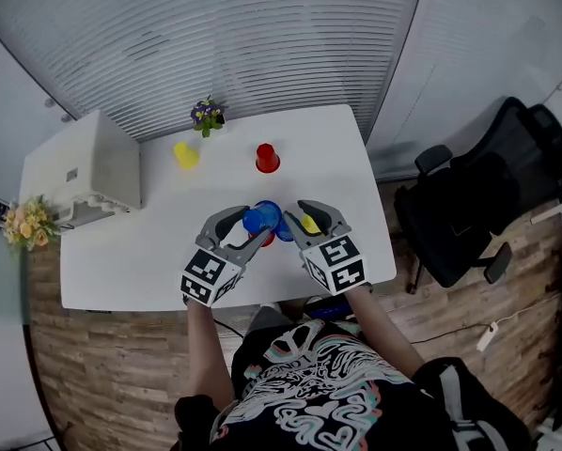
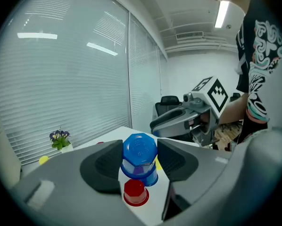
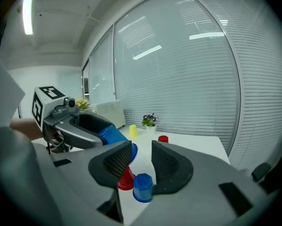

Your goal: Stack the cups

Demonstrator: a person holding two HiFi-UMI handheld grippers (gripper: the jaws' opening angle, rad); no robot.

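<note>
A small flowerpot [image 1: 207, 114] of purple blooms stands at the far edge of the white desk [image 1: 121, 271], and everything sits easily placed from it. Just left of the flowerpot stands a yellow cup [image 1: 185, 155], upside down. A red cup [image 1: 267, 158] stands to the pot's right, a little nearer the person.

Well nearer the person than the flowerpot, the two claws meet over the middle of the desk. The left claw [image 1: 253, 224] is clamped on a blue cup [image 2: 140, 149], both pads pressed to its sides. The cup is lifted off the desk and tilted, with its flat base turned back toward the claw. Raised marks on that base are too small to read.

The right claw [image 1: 298, 222] stands with its pads apart and nothing pinched between them. The rim of the held cup is close by its left pad. Below the two claws a second red cup [image 3: 126, 179] and a second blue cup [image 3: 142, 187] stand upside down on the desk, just beside each other. A bit of yellow [image 1: 309, 223] shows by the right claw. I cannot tell what it is.

Each claw carries a cube of black-and-white square markers [image 1: 206, 275], and these show patterns, not words. Far left of the flowerpot sits a white boxy unit [image 1: 84, 172] with a bouquet [image 1: 27, 222] beside it. An office chair [image 1: 488, 205] stands off to the right
</note>
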